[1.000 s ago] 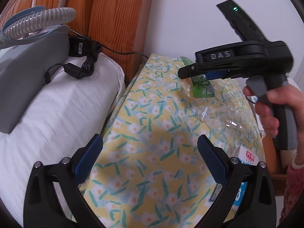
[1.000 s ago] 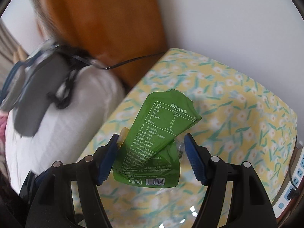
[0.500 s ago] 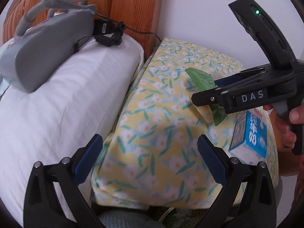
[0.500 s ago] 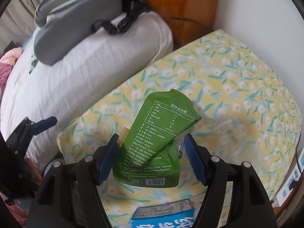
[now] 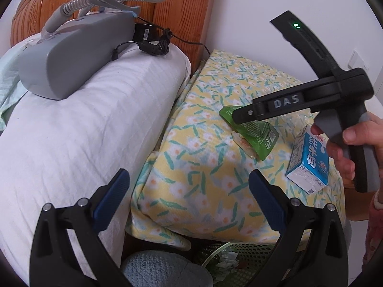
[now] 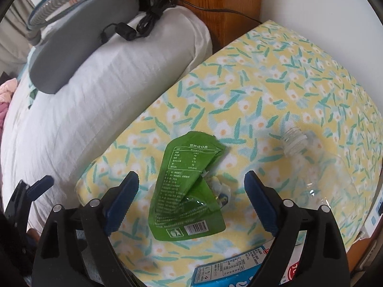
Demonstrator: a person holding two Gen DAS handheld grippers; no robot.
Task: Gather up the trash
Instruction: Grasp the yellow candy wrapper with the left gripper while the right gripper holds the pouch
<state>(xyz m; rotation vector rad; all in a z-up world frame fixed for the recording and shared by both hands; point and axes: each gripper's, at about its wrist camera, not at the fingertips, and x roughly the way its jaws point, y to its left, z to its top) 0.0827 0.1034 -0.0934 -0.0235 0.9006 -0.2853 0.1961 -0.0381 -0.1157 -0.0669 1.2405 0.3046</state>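
A crumpled green snack pouch lies loose between the fingers of my right gripper, which is open; in the left wrist view the pouch is just under the right gripper's tip. A blue and white milk carton and a clear plastic bottle lie on the yellow flowered cloth. My left gripper is open and empty, above the cloth's front edge. A mesh bin with scraps sits below that edge.
A white pillow lies to the left with a grey machine, its hose and a black power adapter on top. A wooden headboard and white wall stand behind. A power strip is at far right.
My right gripper has opened: the green pouch, held between its fingers before, now lies loose between them. My left gripper pulled back, so the bin came into view.
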